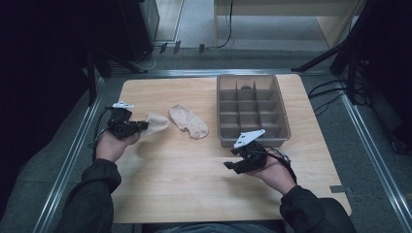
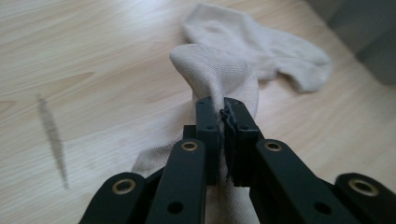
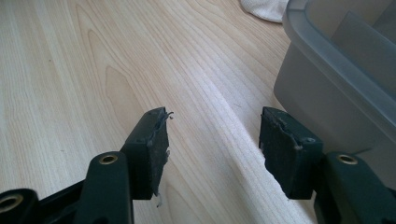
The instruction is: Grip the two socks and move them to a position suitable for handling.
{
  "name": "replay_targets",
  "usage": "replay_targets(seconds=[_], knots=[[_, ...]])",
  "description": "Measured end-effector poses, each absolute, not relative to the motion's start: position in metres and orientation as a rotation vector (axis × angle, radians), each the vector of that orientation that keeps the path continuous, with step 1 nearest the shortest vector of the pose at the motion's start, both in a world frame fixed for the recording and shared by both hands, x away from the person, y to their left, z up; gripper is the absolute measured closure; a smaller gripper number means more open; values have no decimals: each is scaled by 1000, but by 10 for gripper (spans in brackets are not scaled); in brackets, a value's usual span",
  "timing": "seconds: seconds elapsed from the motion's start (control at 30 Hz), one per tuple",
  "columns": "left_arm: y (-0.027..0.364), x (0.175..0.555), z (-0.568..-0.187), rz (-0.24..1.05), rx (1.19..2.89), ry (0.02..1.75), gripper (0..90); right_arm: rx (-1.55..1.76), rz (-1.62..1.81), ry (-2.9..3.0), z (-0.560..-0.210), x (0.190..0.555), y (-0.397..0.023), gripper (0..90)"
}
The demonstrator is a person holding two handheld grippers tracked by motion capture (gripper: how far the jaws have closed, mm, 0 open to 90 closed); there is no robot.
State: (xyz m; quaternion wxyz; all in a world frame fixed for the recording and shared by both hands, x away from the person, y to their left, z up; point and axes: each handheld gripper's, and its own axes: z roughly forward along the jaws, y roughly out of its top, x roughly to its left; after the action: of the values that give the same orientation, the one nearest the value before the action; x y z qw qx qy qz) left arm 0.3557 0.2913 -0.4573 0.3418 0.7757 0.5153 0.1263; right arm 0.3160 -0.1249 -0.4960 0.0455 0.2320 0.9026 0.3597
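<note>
- Wooden table (image 1: 194, 189): light wood top, takes up most of the high view; grey floor and metal rails around it.
- Grey divided bin (image 1: 251, 109): plastic organizer tray with a grid of compartments, sits on the right far part of the table. One small dark item in a far compartment, too small to tell what. In the right gripper view its wall (image 3: 327, 88) stands just right of the jaws.
- Flat sock (image 1: 188, 121): beige, lies flat mid-table, just left of the bin, apart from it. In the left gripper view it lies beyond the pinched one (image 2: 261, 51).
- Held sock (image 1: 154, 124): beige, same kind, left of the flat sock, near it. One end is pinched and bunched up, the fold rises above the jaws (image 2: 210, 70); rest trails on the wood.
- Left gripper (image 1: 143, 125): held in the person's left hand (image 1: 112, 144) at the table's left edge, pointing right. Jaws clenched on the held sock, fabric squeezed between the pads (image 2: 219, 121).
- Right gripper (image 1: 229, 158): in the right hand (image 1: 274, 172), near side of the bin, just beside its front wall. Jaws spread wide, released, bare wood between them (image 3: 212, 135). Pads worn, frayed at the edges.
- Dark sleeves on both forearms, coming in from the bottom.
</note>
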Motion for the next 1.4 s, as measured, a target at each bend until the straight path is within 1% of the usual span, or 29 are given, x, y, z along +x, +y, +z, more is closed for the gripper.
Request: replay_targets(seconds=[0.23, 0.47, 0.73, 0.87, 0.93, 0.97, 1.07, 1.17, 1.4], knots=[[271, 334, -456, 265, 2047, 1261, 848, 719, 1104, 2754, -496, 316, -126, 428], [245, 315, -461, 229, 2099, 1164, 847, 722, 1106, 2750, -496, 317, -126, 428], [221, 303, -477, 151, 2143, 1089, 841, 726, 1113, 2747, -496, 317, -126, 428], [216, 301, -483, 139, 2164, 1066, 837, 730, 1111, 2746, -496, 318, -127, 428], [213, 300, -490, 109, 2171, 1050, 830, 725, 1112, 2747, -496, 318, -126, 427], [212, 300, -493, 105, 2175, 1049, 803, 724, 1113, 2747, -496, 318, -126, 428], [215, 303, -499, 74, 2168, 1085, 566, 728, 1111, 2747, -496, 318, -127, 428], [219, 305, -500, 99, 2150, 1107, 533, 727, 1113, 2745, -496, 318, -127, 428], [227, 313, -499, 145, 2121, 1165, 509, 723, 1111, 2748, -496, 317, -127, 428]])
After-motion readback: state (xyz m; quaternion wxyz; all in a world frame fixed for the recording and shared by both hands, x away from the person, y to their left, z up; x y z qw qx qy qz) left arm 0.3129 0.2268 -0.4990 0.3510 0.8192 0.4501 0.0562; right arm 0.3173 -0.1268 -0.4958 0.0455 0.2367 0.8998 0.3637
